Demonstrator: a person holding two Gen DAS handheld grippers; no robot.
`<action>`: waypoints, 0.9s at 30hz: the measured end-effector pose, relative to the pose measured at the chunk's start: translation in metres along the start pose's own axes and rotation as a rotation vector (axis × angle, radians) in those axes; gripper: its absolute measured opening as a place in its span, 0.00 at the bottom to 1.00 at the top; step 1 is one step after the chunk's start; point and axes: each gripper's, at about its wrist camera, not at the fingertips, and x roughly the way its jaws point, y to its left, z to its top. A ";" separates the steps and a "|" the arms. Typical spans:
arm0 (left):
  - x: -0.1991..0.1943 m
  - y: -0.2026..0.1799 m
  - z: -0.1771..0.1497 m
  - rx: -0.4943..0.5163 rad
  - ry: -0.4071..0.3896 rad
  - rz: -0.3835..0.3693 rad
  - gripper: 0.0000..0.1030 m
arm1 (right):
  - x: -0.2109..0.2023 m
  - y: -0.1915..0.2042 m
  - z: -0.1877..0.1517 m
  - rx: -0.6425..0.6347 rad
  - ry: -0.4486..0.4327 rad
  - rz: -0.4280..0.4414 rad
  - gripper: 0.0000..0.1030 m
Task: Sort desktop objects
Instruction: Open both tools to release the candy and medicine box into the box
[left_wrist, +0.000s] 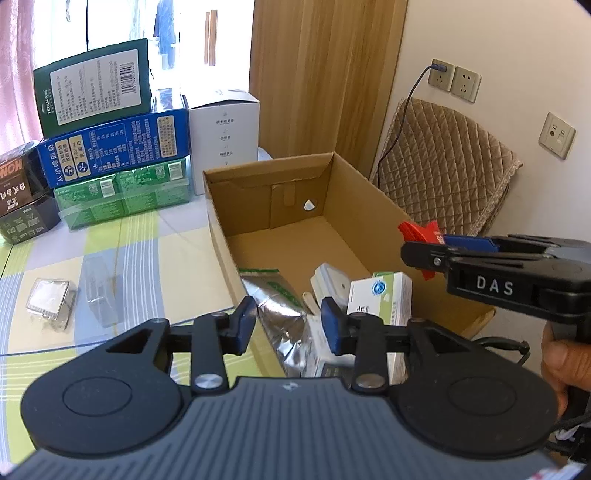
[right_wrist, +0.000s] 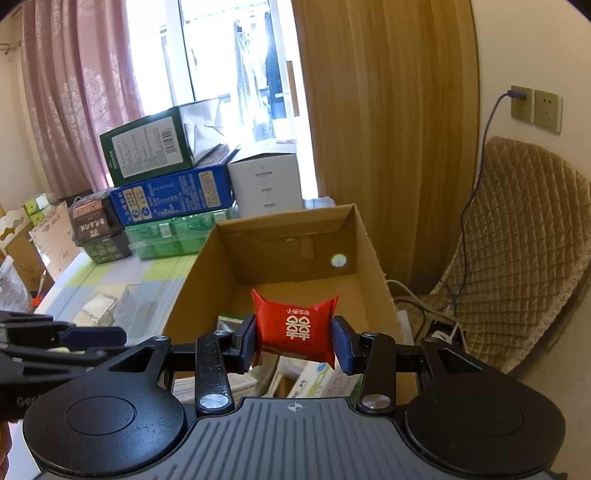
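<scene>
Cardboard box (left_wrist: 354, 206), table's right edge: holds foil pouch (left_wrist: 280, 314), white carton (left_wrist: 384, 295), other small packs.
Right gripper (right_wrist: 295, 341): clamped on red packet (right_wrist: 295, 328), above the box (not yet released).
Left gripper (left_wrist: 288, 326): jaws apart, nothing between.
Outstanding: two clear packets (left_wrist: 50, 301) near the table's left edge.

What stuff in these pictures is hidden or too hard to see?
- Cardboard box: its near floor is hidden by the right gripper and its red packet in the right wrist view.
- Silver foil bag: lower part hidden behind the left gripper, left wrist view.
- Stacked cartons: print too small to read.
- Clear cases on the table: contents blurred, left wrist view.
</scene>
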 end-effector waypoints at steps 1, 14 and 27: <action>-0.002 0.001 -0.003 0.005 0.004 -0.004 0.32 | 0.000 0.001 0.000 -0.001 0.000 0.000 0.39; -0.025 0.009 -0.033 0.043 0.015 -0.019 0.36 | 0.002 0.000 -0.005 0.006 0.012 -0.001 0.39; 0.006 -0.001 -0.038 0.091 0.050 0.010 0.39 | 0.013 0.004 -0.009 0.014 0.046 0.049 0.47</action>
